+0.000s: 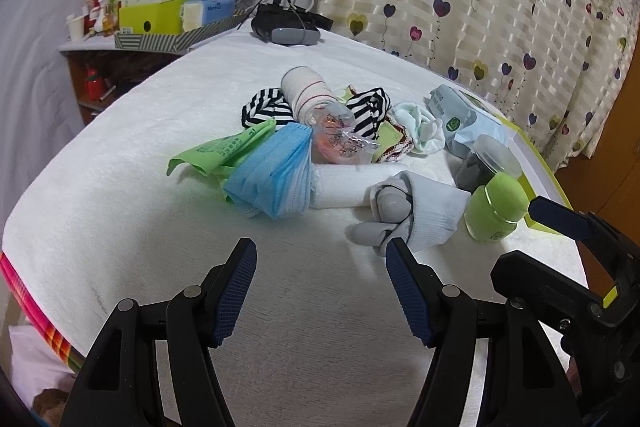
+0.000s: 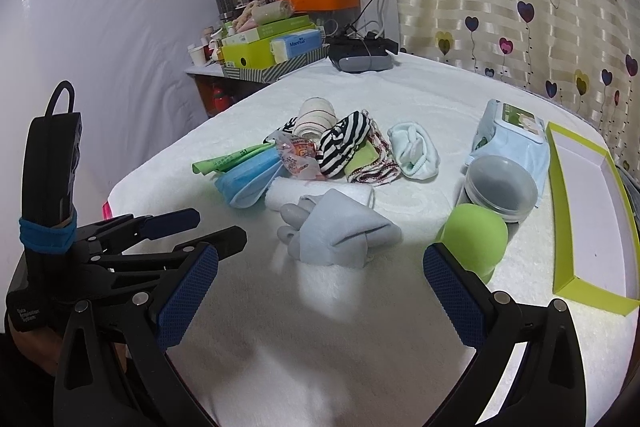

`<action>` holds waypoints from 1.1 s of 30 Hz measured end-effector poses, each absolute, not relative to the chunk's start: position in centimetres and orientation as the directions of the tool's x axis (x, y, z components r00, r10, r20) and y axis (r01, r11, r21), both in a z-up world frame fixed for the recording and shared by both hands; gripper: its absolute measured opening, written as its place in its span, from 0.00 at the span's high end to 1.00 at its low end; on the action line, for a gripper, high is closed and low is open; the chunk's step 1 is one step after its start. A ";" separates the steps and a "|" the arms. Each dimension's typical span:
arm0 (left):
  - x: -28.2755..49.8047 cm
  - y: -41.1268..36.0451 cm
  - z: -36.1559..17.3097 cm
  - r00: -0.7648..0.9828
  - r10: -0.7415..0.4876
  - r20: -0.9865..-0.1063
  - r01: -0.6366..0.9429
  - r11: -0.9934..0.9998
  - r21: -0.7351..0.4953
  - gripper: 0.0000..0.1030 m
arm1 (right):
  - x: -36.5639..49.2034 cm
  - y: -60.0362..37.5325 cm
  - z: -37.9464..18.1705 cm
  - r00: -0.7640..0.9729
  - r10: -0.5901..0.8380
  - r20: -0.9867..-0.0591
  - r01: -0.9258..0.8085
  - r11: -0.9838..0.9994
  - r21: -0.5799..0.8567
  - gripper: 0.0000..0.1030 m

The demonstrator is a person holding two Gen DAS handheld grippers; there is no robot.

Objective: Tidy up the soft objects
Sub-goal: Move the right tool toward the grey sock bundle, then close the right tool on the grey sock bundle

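Both grippers, left (image 1: 321,261) and right (image 2: 320,269), are spread wide with nothing in them, hovering over the white towel (image 1: 160,227) just short of the grey socks (image 2: 340,231), with the masks (image 1: 276,175) and striped cloth (image 2: 344,143) piled behind.

Both wrist cameras look forward from low, side by side, sharing the soft pile (image 1: 320,139) ahead
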State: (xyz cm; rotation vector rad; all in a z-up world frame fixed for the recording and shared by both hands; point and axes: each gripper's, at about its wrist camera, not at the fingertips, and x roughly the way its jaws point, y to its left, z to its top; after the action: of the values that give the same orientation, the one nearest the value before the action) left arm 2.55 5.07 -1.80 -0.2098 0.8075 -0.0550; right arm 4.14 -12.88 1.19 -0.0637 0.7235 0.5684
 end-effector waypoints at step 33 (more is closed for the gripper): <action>6.2 10.0 -2.7 0.704 -0.164 -0.691 -0.040 0.962 -0.269 0.35 | 9.4 -8.1 -2.0 0.583 0.266 -0.768 -0.537 0.835 -0.118 0.10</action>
State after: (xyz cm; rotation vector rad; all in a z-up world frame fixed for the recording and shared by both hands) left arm 6.24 10.01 -2.68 -0.2742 0.7893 -0.0698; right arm 9.36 -8.06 -2.01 -0.3581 0.8248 0.4806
